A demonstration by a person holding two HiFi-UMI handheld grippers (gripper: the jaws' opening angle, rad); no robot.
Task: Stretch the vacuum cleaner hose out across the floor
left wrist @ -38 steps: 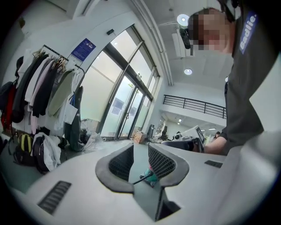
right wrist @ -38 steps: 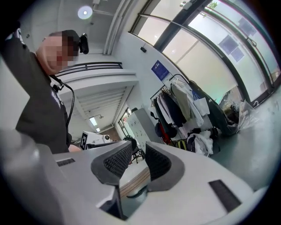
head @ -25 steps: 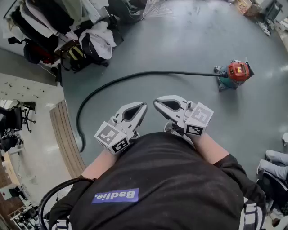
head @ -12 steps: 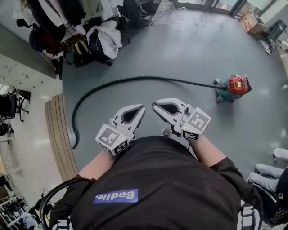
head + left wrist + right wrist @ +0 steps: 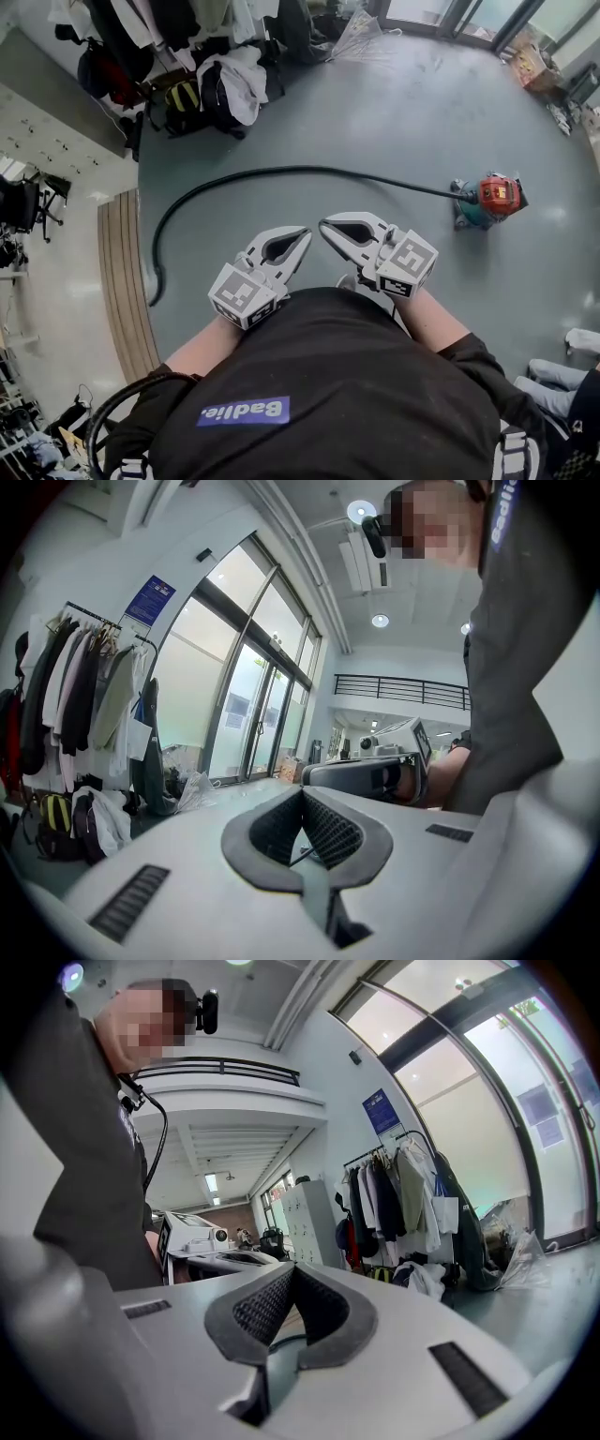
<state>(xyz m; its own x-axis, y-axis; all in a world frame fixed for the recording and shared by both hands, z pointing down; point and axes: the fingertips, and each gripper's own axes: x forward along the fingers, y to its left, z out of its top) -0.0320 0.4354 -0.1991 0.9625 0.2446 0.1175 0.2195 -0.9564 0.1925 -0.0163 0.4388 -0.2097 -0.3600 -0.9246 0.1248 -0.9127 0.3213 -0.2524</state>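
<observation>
A red and teal vacuum cleaner [image 5: 489, 199] stands on the grey floor at the right. Its black hose [image 5: 281, 172] runs left from it in a long arc, then curves down to a loose end [image 5: 155, 289] by the wooden strip. My left gripper [image 5: 302, 234] and right gripper [image 5: 325, 225] hover side by side just in front of my body, above the floor and apart from the hose. Both are shut with nothing between the pads. The left gripper view shows its own closed jaw tips [image 5: 302, 794] and the right gripper [image 5: 367, 775] beside them.
A clothes rack with piled garments and bags [image 5: 220, 80] fills the far left. A wooden floor strip [image 5: 117, 281] runs down the left. Boxes [image 5: 530, 61] sit far right by glass doors. Someone's legs [image 5: 562, 375] show at lower right. A black cable loops [image 5: 103, 422] beside me.
The head view has swung, so the clothes pile now sits further right in the picture. Both grippers have stayed shut and empty in front of my body. The hose lies as before.
</observation>
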